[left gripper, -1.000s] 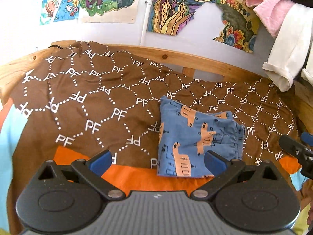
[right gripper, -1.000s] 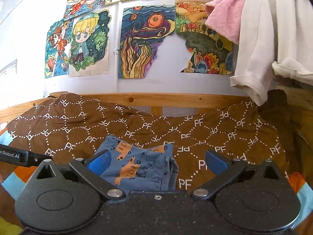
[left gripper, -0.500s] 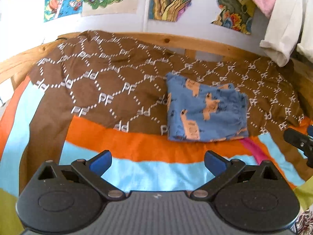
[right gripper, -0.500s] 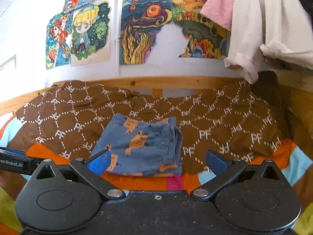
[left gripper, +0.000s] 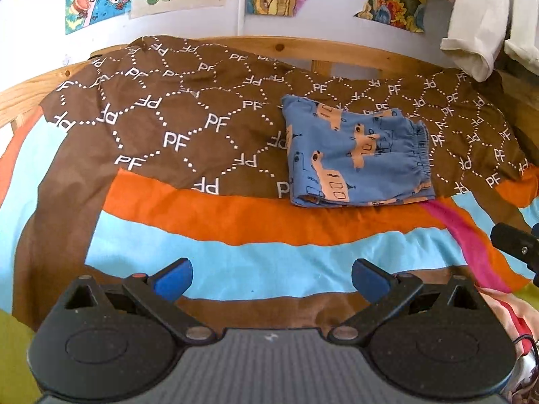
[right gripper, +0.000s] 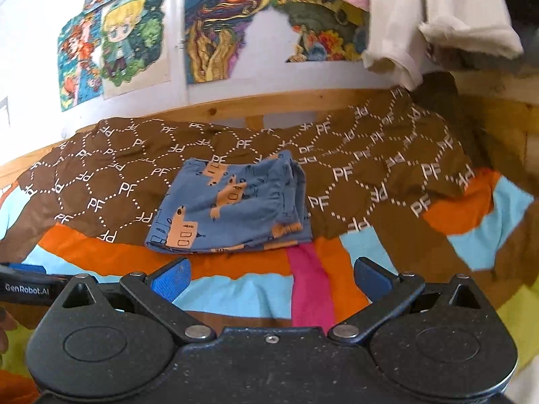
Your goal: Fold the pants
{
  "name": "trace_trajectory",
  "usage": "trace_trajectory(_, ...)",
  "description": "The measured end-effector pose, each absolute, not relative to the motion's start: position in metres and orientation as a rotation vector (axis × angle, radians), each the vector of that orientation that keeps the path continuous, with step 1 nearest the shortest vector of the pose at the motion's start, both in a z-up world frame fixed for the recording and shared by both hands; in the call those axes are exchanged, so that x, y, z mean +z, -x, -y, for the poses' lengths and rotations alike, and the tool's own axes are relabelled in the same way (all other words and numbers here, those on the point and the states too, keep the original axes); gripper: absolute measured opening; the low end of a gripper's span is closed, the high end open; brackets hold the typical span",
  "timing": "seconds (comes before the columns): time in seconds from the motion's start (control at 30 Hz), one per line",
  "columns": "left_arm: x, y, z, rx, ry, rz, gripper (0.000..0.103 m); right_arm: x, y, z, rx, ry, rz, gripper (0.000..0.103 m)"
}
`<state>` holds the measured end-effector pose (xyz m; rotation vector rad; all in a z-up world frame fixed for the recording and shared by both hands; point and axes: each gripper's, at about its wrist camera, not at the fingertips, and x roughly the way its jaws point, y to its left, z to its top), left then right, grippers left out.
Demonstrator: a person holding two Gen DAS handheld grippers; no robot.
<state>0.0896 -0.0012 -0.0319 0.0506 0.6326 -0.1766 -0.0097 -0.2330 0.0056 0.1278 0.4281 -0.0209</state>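
Left gripper (left gripper: 271, 277) and right gripper (right gripper: 271, 279) both wide open, holding nothing, hovering over the bedspread (left gripper: 269, 269) short of the pants (left gripper: 357, 156). Pants lie beyond as a compact folded stack on the brown part. Folding looks finished; next is probably just backing off, maybe a final tidy.

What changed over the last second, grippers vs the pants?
Both grippers pulled back from the folded pants: the left gripper and right gripper now hang open over the striped part of the bedspread, which was mostly out of sight before. Nothing was grasped or released. The pants stayed folded in the same spot on the brown patterned area.
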Motion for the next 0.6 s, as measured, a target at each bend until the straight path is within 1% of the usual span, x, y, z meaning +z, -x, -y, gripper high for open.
trace_trajectory(0.13, -0.0346, -0.0870, 0.0069, -0.191, -0.081, -0.602, 0.103, 0.0017, 0.0093, 0.2377, -0.037, -0.140, -0.429, 0.102)
trace_trajectory(0.6, -0.0363, -0.0886, 0.0075, -0.199, -0.073, -0.611, 0.103, -0.0023, 0.0047, 0.2407, -0.055, -0.134, -0.456, 0.102)
